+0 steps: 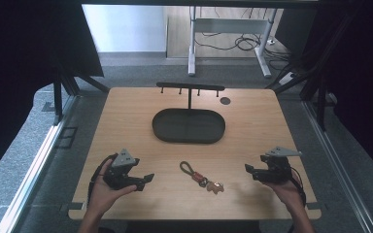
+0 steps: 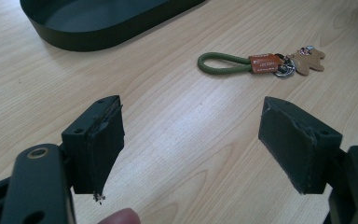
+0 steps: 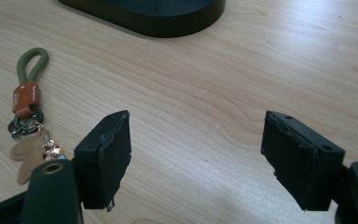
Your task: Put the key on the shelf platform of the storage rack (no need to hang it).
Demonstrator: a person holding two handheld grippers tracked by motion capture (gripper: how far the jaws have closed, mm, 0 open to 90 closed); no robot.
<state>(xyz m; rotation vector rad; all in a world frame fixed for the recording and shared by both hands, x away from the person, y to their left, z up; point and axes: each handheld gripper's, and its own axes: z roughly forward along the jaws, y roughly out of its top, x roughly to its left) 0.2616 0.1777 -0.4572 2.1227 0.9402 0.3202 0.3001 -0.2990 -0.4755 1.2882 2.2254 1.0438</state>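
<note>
Resting near the front edge of the wooden desk (image 1: 126, 111), left tool (image 1: 145, 180) held low in a hand (image 1: 102, 191), jaws spread wide, nothing between them. Same in the left gripper view: left tool (image 2: 191, 140) gaping over bare wood, pads (image 2: 105, 144) frayed at the edges. Held likewise at the other side, right tool (image 1: 249, 169) in the other hand (image 1: 286, 189), jaws apart and pinching nothing. Confirmed in the right gripper view: right tool (image 3: 196, 154) spread over bare desk, pads (image 3: 109, 156) clear of everything.

Lay flat between the two tools, a bit nearer the front edge than the middle: keychain (image 1: 201, 176), untouched, well apart from both. Made up of green cord loop (image 2: 221, 63), orange leather tag (image 2: 265, 62), metal ring (image 2: 285, 70) and tan bear-shaped charm (image 2: 310, 59). Seen also in the right gripper view at far left, keychain (image 3: 28, 116) lying with loop pointing away, charm nearest.

Farther back, centre of desk: dark oval tray (image 1: 161, 127). Behind it, touching or rising from its back rim, black T-shaped hanger stand (image 1: 190, 88) with small pegs under the bar. Small dark round spot (image 1: 225, 101) on the desk just right of the stand.
</note>
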